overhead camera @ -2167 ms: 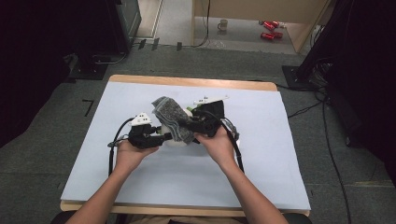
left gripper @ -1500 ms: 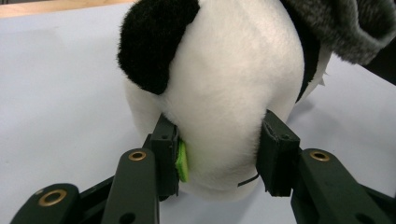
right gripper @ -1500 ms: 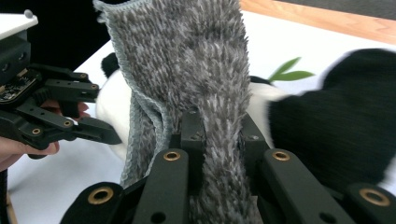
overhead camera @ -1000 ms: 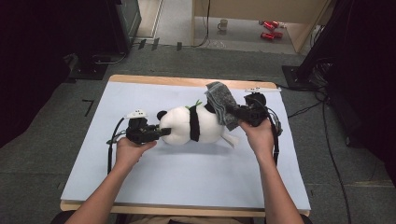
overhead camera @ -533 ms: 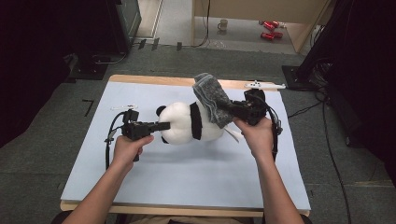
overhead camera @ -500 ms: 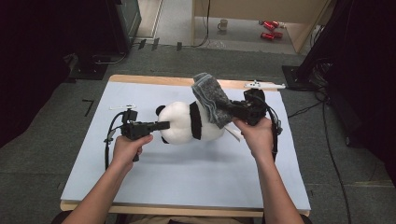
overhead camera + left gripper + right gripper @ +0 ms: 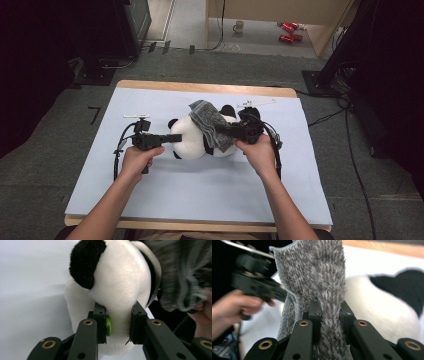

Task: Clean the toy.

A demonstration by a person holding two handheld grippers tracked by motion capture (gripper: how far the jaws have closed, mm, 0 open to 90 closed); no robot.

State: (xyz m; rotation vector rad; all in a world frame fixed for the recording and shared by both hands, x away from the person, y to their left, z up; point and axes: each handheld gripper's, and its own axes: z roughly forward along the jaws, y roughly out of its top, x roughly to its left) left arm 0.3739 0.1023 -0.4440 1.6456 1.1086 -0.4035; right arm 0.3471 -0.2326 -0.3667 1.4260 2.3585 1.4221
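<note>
A plush panda (image 7: pixel 192 141) lies on its side near the centre of the table (image 7: pixel 200 200), which is covered by a pale blue sheet. The panda's head points toward the person's left and its body extends to the right.

The left gripper (image 7: pixel 172 137) is held in the left hand (image 7: pixel 137 159) and reaches in horizontally from the left. In the left gripper view, its 2 jaws pinch a fold of white plush on the panda's head (image 7: pixel 117 297), just below a black ear (image 7: pixel 86 263). A small green part (image 7: pixel 108 326) sits between the left-hand jaw and the plush; what it is cannot be told.

The right gripper (image 7: pixel 220 131) is held in the right hand (image 7: pixel 260 152) and points left, across the panda's body. In the right gripper view, its 2 jaws pinch a grey shaggy cloth (image 7: pixel 319 275), with the fabric squeezed between them and rising above the jaw tips. In the high view, the cloth (image 7: pixel 210 122) is draped over the upper middle of the panda, touching it, and extends from the far side of the body toward the near side.

A black cable (image 7: pixel 118 150) loops from the left gripper over the sheet. 2 small white strips lie on the sheet: 1 (image 7: pixel 136 115) just beyond the left gripper, 1 (image 7: pixel 257 103) near the far edge beyond the right gripper.
</note>
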